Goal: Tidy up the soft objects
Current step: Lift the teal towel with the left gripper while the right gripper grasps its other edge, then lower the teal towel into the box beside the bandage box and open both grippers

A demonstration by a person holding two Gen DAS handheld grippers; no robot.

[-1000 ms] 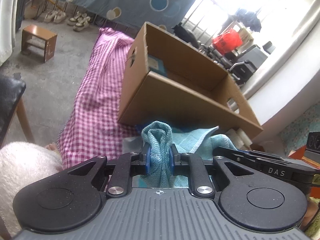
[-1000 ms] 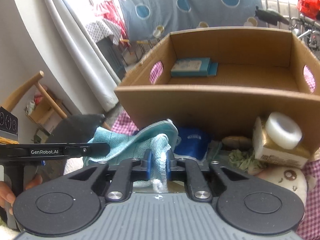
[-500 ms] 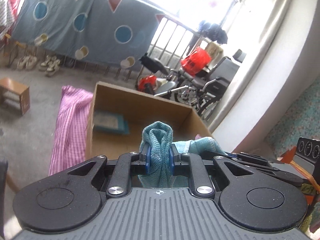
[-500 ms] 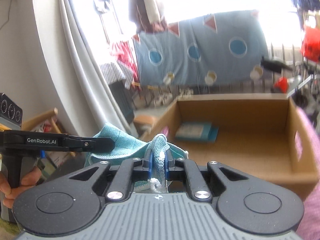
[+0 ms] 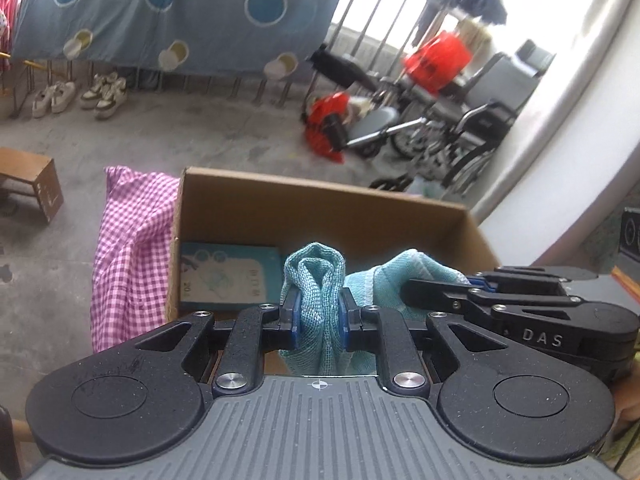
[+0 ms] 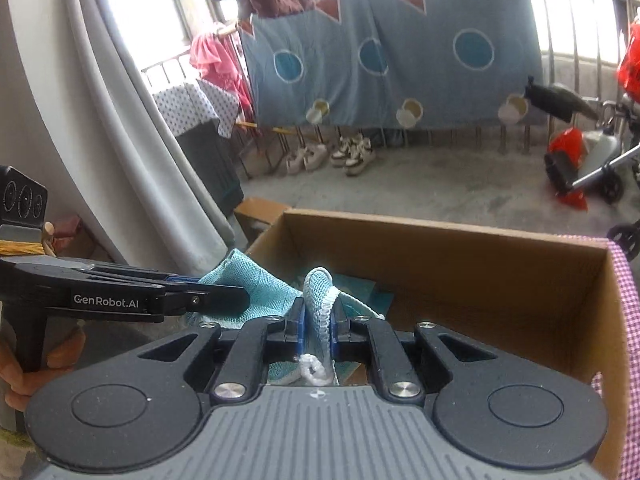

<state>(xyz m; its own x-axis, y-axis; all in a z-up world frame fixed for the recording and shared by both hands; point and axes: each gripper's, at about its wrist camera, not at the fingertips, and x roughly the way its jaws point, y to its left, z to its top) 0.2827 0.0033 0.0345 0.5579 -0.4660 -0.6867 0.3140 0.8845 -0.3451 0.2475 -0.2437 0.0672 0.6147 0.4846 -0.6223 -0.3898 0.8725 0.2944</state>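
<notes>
A teal knitted cloth (image 5: pixel 316 280) hangs between both grippers above the open cardboard box (image 5: pixel 320 204). My left gripper (image 5: pixel 319 316) is shut on one bunched end of it. My right gripper (image 6: pixel 316 322) is shut on the other end, where a white hem shows on the teal cloth (image 6: pixel 318 292). In the left wrist view the right gripper (image 5: pixel 436 284) comes in from the right. In the right wrist view the left gripper (image 6: pixel 224 298) comes in from the left, held by a hand (image 6: pixel 24 364). A teal flat packet (image 5: pixel 228 276) lies on the box floor.
The box (image 6: pixel 480 272) stands on a pink checked cloth (image 5: pixel 128 248). Beyond it lie a concrete floor, a small wooden stool (image 5: pixel 28 184), shoes (image 5: pixel 80 94), a wheelchair (image 5: pixel 452 128) and a hanging blue sheet (image 6: pixel 400 52).
Both grippers have carried the teal cloth up and forward from in front of the box to above its opening. The items beside the box front have dropped out of view.
</notes>
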